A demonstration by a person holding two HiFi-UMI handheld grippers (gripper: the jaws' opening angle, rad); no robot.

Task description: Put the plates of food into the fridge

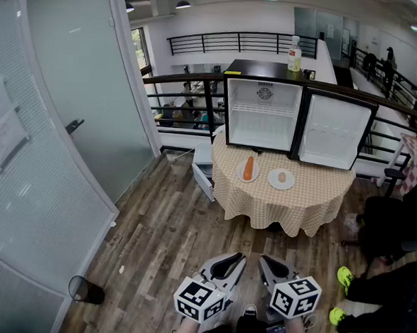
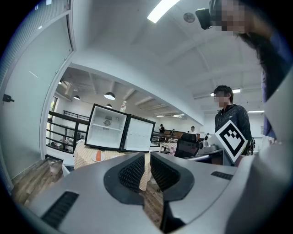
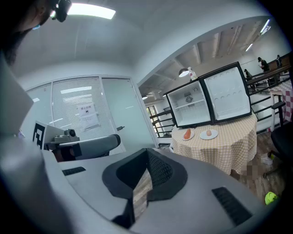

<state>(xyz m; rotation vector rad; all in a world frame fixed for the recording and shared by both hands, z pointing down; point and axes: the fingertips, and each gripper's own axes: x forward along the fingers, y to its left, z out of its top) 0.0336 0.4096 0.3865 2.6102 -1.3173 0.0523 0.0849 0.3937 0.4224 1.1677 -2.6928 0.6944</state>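
Both claws held low in front of me, side by side, well short of the work. Left claw (image 1: 235,258): jaws together, nothing between them. Right claw (image 1: 264,260): the same, pressed shut and empty. Straight ahead of the tips and well apart from them is a round table (image 1: 320,178) draped in a checked cloth (image 1: 262,207). On it the two plates sit near each other, the plate with the long orange piece (image 1: 248,171) ahead of the left claw and the plate with the small pale piece (image 1: 282,179) ahead of the right. Just behind them stands the fridge (image 1: 262,116), open, its door (image 1: 333,132) swung out on the right-claw side. Nothing begun yet, I judge. Risks from here: arrive with jaws closed and I only shove a plate across the cloth. A thin rim pinched at one edge may tip — the food rolls off. The cloth could drag along with a plate. A person's feet (image 1: 344,277) lie off to the right of my path — easy to clip.
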